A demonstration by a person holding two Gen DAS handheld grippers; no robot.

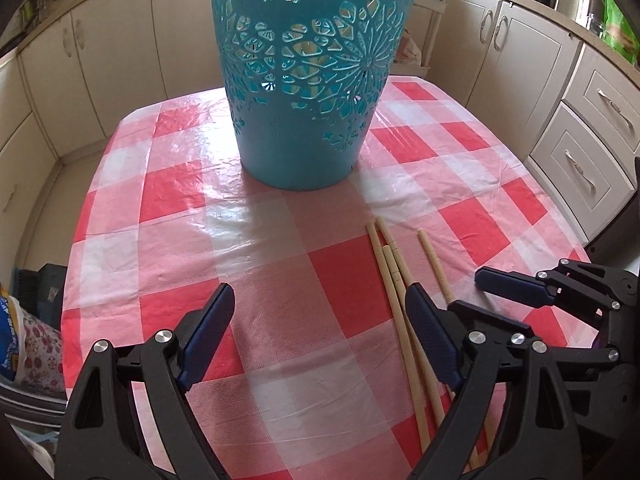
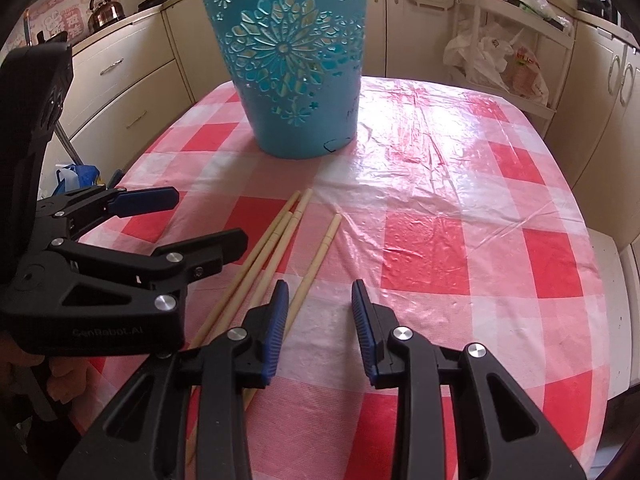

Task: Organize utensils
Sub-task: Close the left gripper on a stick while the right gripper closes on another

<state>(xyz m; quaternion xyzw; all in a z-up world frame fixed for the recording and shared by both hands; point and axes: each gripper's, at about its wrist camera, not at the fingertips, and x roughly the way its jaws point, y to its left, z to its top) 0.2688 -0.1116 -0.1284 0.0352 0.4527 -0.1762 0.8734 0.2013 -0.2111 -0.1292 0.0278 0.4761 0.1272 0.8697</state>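
Observation:
Several wooden chopsticks (image 1: 394, 280) lie on the red-and-white checked tablecloth (image 1: 340, 272), pointing toward a tall blue cut-out plastic basket (image 1: 304, 100) that stands upright at the far side. My left gripper (image 1: 320, 300) hovers wide open just left of them, and its right finger overlaps the bundle. My right gripper (image 1: 466, 292) sits at the right edge. In the right wrist view my right gripper (image 2: 319, 286) is open with a narrow gap. One separate chopstick (image 2: 319, 256) runs beside its left finger, unpressed. The left gripper (image 2: 206, 216) is over the bundle's left side, with the basket (image 2: 296, 80) beyond.
Cream kitchen cabinets (image 1: 532, 60) surround the table (image 2: 440, 240). A kettle (image 2: 105, 10) sits on the left counter. A white rack with plastic bags (image 2: 500, 60) stands behind the table on the right. A hand (image 2: 60, 376) holds the left gripper.

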